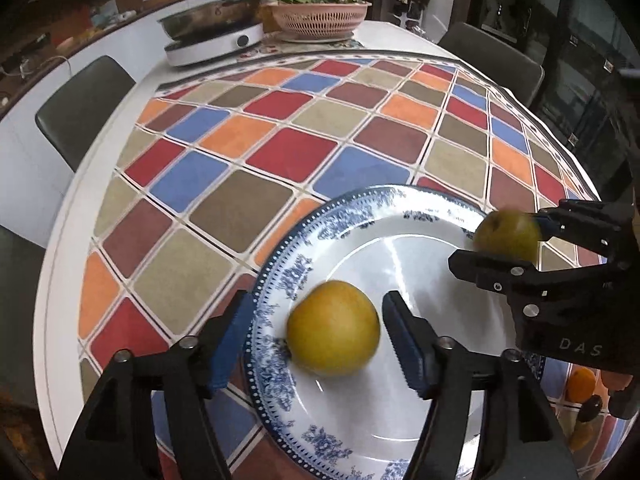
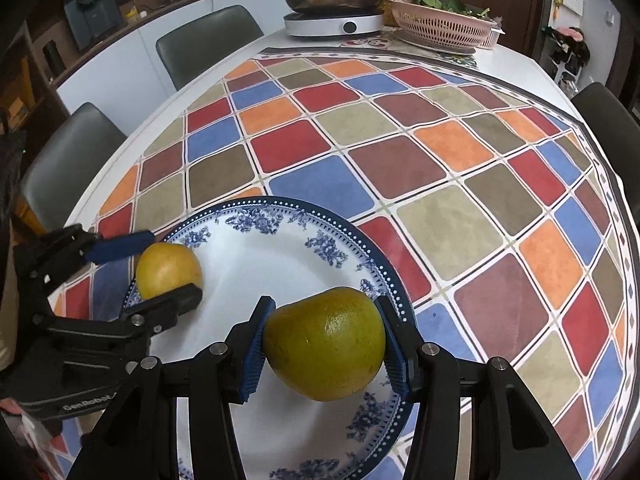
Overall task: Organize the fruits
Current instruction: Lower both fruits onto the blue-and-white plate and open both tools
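A yellow pear [image 1: 333, 335] lies on the left side of a blue-and-white plate [image 1: 400, 248]. My left gripper [image 1: 316, 326] is open with its fingers either side of this pear, not touching it. It also shows in the right wrist view [image 2: 168, 270] around the same pear [image 2: 168, 270]. My right gripper [image 2: 322, 338] is shut on a green-yellow pear [image 2: 325, 342] and holds it over the right part of the plate [image 2: 280, 256]. In the left wrist view the right gripper [image 1: 508, 236] holds that pear [image 1: 507, 235] at the plate's far right rim.
The plate sits on a chequered cloth [image 2: 440, 168] on a white table. At the far end stand an induction cooker with a pan [image 2: 334, 10] and a pink basket of greens [image 2: 442, 24]. Chairs [image 2: 208, 40] line the table. Orange and dark fruits [image 1: 586, 396] lie at the right.
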